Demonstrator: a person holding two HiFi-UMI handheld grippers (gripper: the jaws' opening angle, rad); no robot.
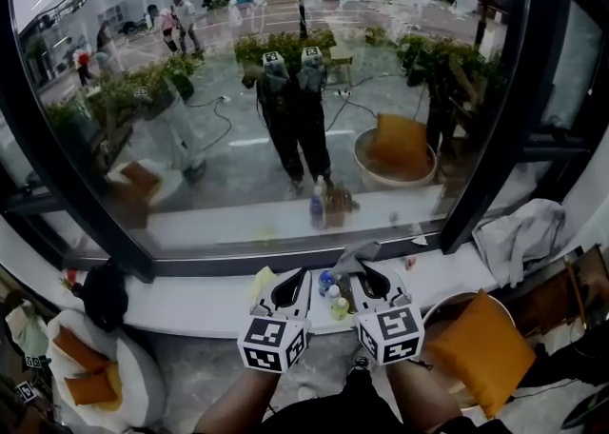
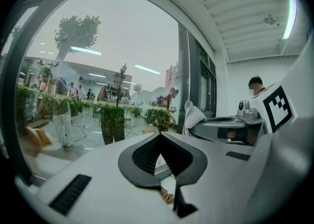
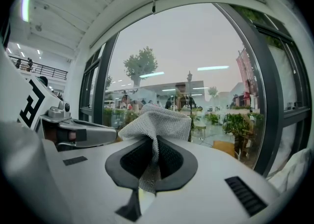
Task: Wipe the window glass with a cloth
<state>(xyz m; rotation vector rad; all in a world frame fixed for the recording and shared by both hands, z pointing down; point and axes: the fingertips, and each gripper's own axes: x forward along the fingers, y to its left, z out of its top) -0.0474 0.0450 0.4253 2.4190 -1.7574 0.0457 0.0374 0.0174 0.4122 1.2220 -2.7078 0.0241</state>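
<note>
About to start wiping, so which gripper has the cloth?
The right gripper: its jaws pinch the grey cloth, while the left gripper is shut on nothing.

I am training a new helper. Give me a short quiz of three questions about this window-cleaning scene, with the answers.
1. True or false: the left gripper holds the grey mesh cloth.
2. The small plastic bottles stand on: A) the white window sill, B) the floor, C) a chair.
3. Fill in: the right gripper has its jaws shut on the ____.
Key: 1 false; 2 A; 3 cloth.
</note>
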